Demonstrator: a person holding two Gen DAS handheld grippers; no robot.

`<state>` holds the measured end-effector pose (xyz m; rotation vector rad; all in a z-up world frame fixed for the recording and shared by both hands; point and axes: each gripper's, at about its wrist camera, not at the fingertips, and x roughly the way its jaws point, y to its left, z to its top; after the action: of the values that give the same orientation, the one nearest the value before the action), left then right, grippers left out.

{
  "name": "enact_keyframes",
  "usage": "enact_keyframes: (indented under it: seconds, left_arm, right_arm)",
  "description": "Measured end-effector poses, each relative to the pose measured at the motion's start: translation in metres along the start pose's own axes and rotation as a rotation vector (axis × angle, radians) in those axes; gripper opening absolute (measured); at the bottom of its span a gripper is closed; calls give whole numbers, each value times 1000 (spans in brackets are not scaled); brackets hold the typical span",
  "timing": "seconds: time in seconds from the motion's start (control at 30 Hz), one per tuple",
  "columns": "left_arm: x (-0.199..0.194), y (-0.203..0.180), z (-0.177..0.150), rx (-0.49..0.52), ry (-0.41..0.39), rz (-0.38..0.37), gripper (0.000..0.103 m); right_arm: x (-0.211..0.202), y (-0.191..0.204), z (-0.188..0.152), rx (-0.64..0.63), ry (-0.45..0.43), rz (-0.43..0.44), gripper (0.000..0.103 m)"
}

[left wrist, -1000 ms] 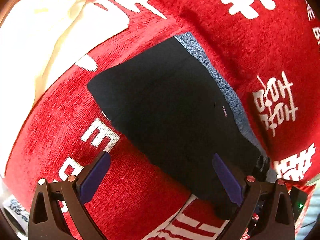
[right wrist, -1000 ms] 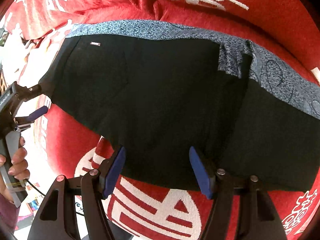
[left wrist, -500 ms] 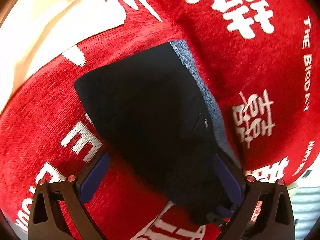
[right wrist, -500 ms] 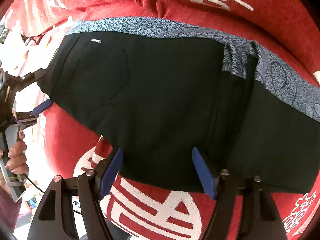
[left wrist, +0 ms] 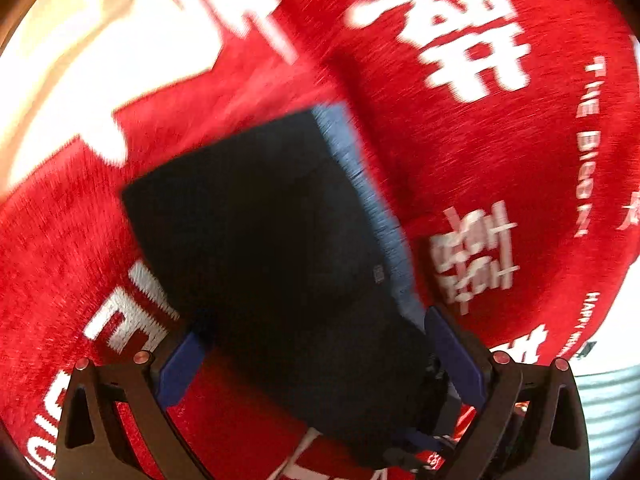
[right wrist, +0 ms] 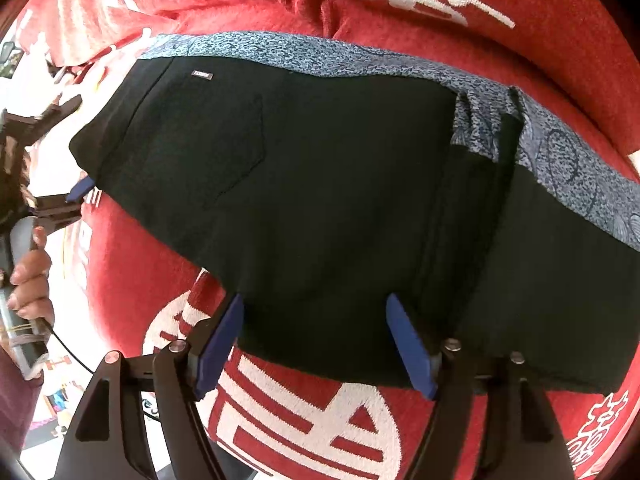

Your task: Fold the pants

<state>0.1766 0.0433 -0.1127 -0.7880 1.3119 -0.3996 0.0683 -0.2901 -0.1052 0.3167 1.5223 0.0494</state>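
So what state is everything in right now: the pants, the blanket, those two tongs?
Pants: folded, lying flat on the blanket.
Blanket: spread out under the pants.
Left tongs: open, pants edge between the pads.
Right tongs: open, over the pants' near edge.

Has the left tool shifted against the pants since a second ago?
Yes. The left tool has closed in on the black pants: their end now lies between its fingers, and the red blanket's lettering has slid.

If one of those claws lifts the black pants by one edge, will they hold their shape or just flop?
Probably flop: the black pants lie soft and flat on the red blanket, with a loose fold near the blue patterned strip. They look light, and likely drag on the fuzzy blanket rather than slide.
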Motion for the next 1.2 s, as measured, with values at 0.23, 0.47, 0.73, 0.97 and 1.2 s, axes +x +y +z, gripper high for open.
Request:
enact_keyframes:
  seconds: [0.23,0.47,0.73,0.97,1.2]
  left_arm:
    - [1,-28,-1,119,-42,290,40]
    - [17,-102,-58,779,-152,591,38]
    - [24,-113,-70,931,-168,645,38]
    - [25,-110,-70,961,-174,657,38]
    - [23,-114,-74,949,-156,633,38]
  right_arm:
    - [-24,3,12,2,-28,49,77]
    - [-74,11,82,32,-67,219,77]
    - [-63,124,178,-192,143,327,79]
    - [0,233,200,-420,373,216,79]
    - [41,222,189,-413,435,107,21]
